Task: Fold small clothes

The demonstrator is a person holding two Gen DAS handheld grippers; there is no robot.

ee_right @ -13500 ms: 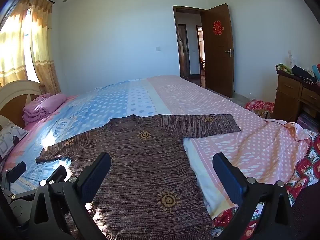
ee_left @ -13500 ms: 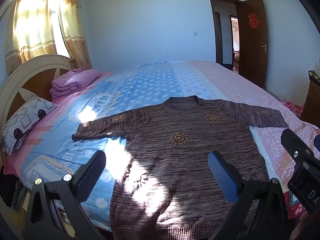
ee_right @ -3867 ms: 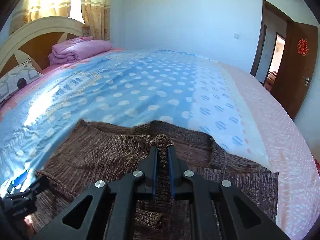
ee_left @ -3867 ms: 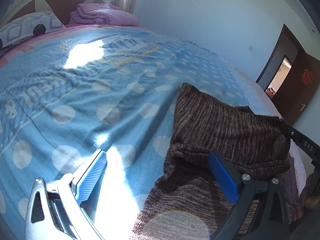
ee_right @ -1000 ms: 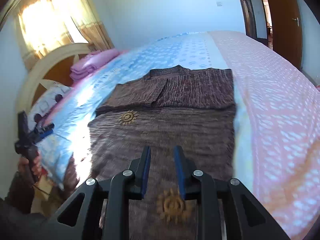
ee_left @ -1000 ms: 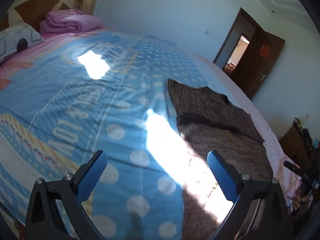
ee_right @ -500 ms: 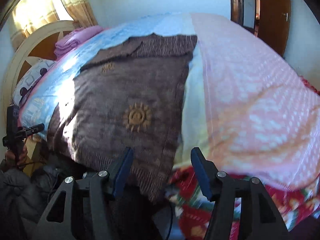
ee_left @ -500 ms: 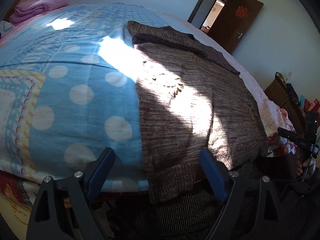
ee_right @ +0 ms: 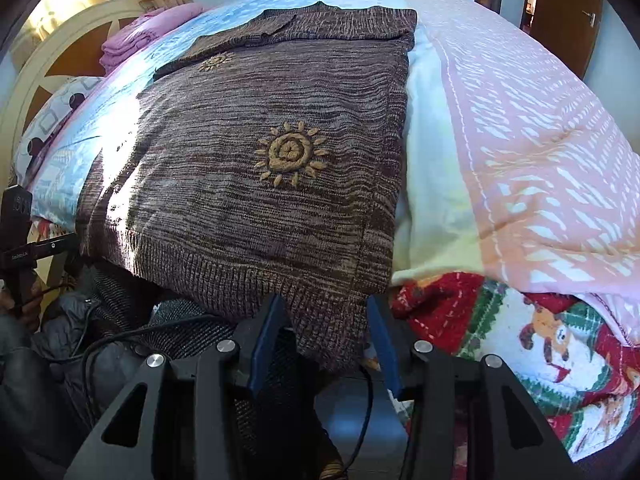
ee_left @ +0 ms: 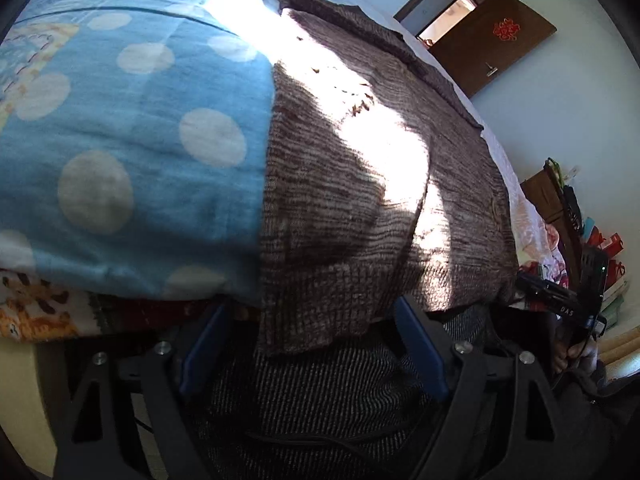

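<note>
A brown knit sweater [ee_right: 260, 152] with orange sun motifs lies on the bed, both sleeves folded in over its chest, its ribbed hem hanging over the near bed edge. It also shows in the left wrist view [ee_left: 360, 168]. My left gripper [ee_left: 310, 340] is open, its blue pads on either side of the hem's left corner. My right gripper [ee_right: 324, 332] is open, narrower, with its pads on either side of the hem's right corner. Neither has closed on the cloth.
The bed has a blue polka-dot cover [ee_left: 120, 120] on the left and a pink one [ee_right: 520, 120] on the right. A headboard [ee_right: 44, 52], pillow and folded pink bedding [ee_right: 132, 40] are at the far end. A brown door [ee_left: 496, 44] stands open. My dark clothing is below the hem.
Both grippers have dropped to the near bed edge and moved in on the hem corners. The right gripper's jaws have narrowed around the right corner.
</note>
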